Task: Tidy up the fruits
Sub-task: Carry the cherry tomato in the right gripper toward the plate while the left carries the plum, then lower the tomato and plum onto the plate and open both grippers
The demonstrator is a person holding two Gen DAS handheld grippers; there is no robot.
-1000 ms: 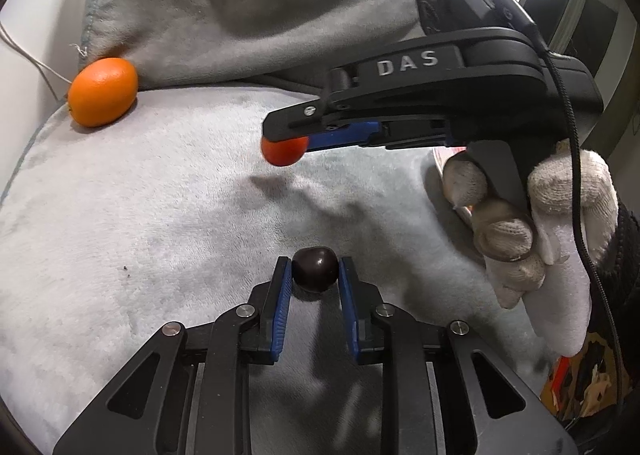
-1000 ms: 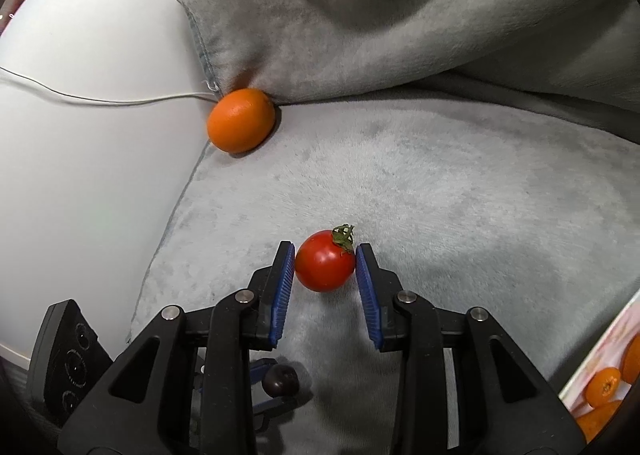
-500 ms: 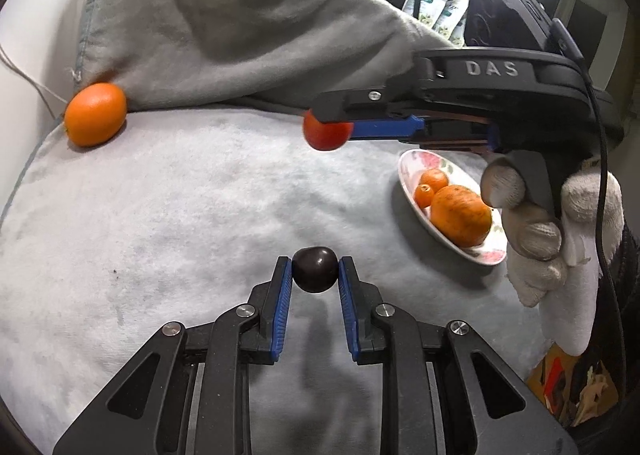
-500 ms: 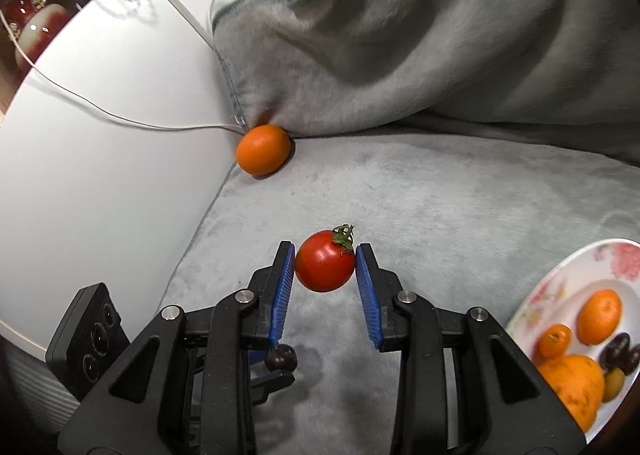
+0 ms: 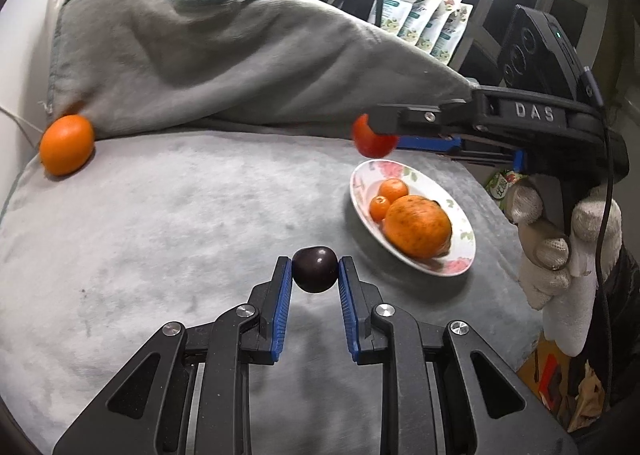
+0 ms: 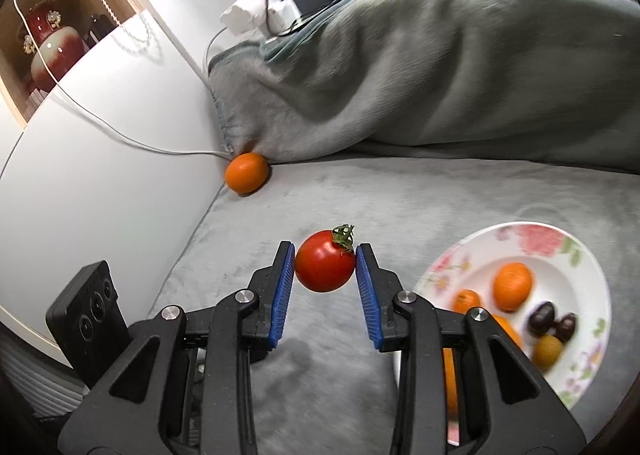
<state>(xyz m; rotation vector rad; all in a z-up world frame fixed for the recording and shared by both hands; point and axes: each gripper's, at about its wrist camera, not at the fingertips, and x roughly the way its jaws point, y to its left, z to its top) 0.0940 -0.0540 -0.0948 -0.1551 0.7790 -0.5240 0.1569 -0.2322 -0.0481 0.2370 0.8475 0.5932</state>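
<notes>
Right hand-held gripper (image 6: 325,267) pinched tomato (image 6: 324,266), left hand-held gripper (image 5: 315,270) pinched dark fruit (image 5: 315,269); both lifted clear for carry to plate (image 5: 360,197).

Left gripper (image 5: 315,282) bottom centre, jaws clamped on dark fruit (image 5: 315,269); right gripper (image 6: 325,279) pinching tomato (image 6: 325,266), gloved hand (image 5: 560,239) frame right.

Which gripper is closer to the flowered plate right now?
Right. The right gripper, shut on the tomato, hangs just above the far rim of the flowered plate. The left gripper, holding the dark plum, sits off the plate's near-left side.
</notes>
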